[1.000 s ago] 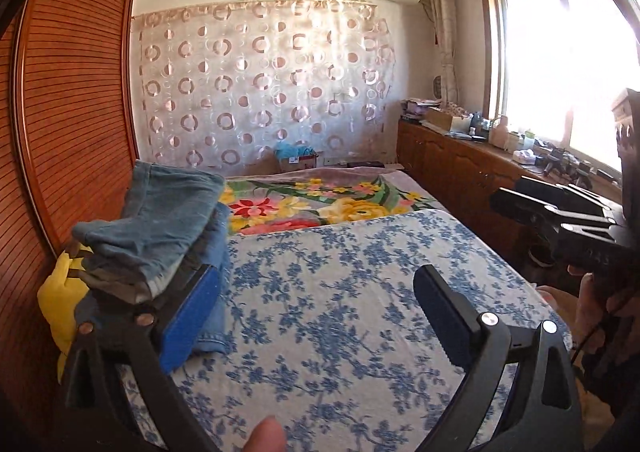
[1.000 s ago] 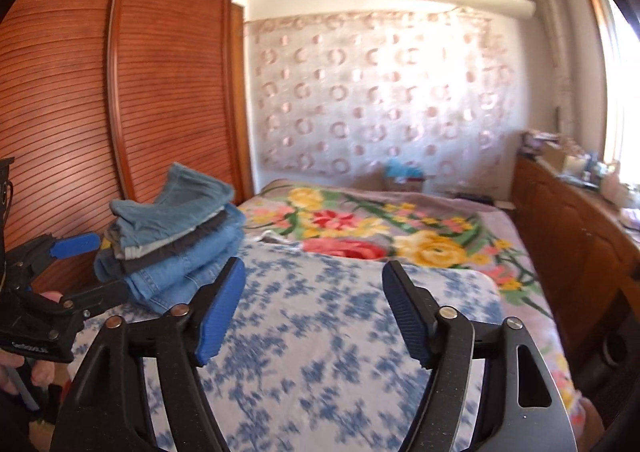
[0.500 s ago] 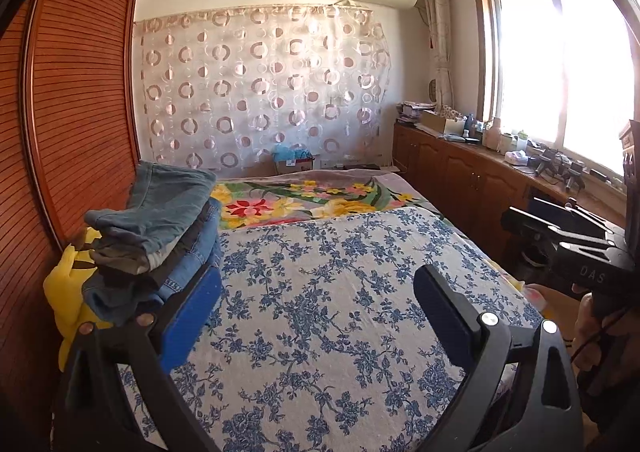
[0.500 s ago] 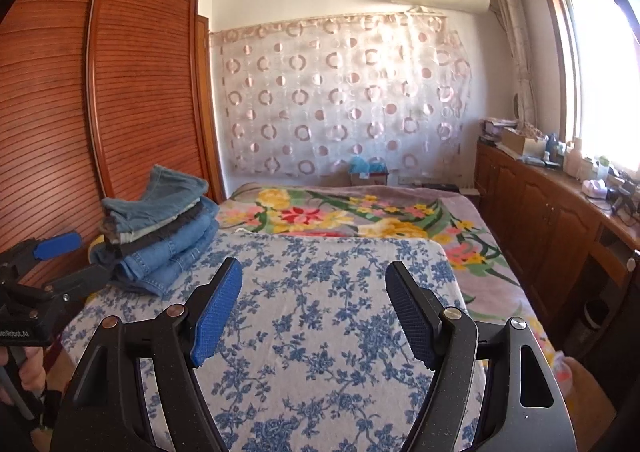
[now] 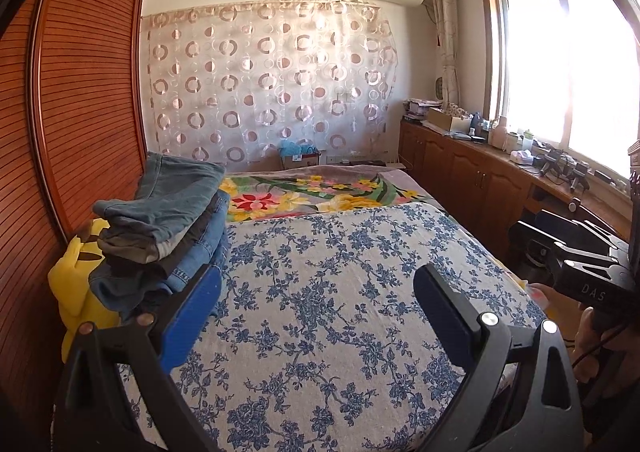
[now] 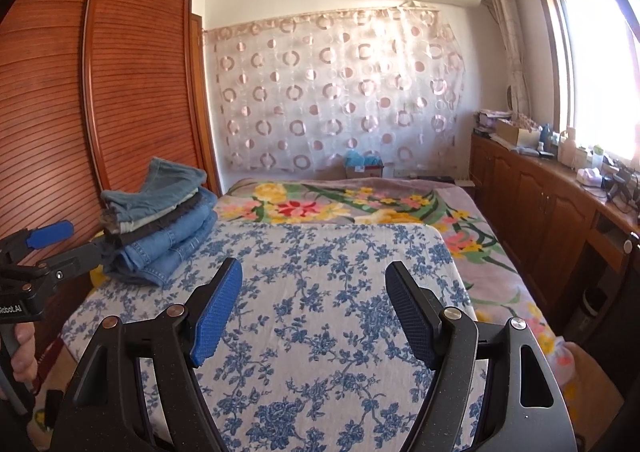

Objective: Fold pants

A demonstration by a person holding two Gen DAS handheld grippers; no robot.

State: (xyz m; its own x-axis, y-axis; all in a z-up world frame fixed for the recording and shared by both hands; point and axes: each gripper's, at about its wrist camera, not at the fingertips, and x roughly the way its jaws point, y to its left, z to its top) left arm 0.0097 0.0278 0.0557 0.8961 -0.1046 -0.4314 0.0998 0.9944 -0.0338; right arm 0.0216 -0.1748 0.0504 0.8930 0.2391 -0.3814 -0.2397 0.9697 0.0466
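You're holding two grippers over the bed, and both are standing wide apart with nothing between their pads. Your left gripper is hovering above the blue-flowered cover, and the one stack of folded pants is sitting just beyond its left finger, at the bed's left edge against the wooden wardrobe. I'm counting about four folded pairs in that pile. Your right gripper is hanging over the middle of the cover, with the pants up and to its left, well apart from its pads.
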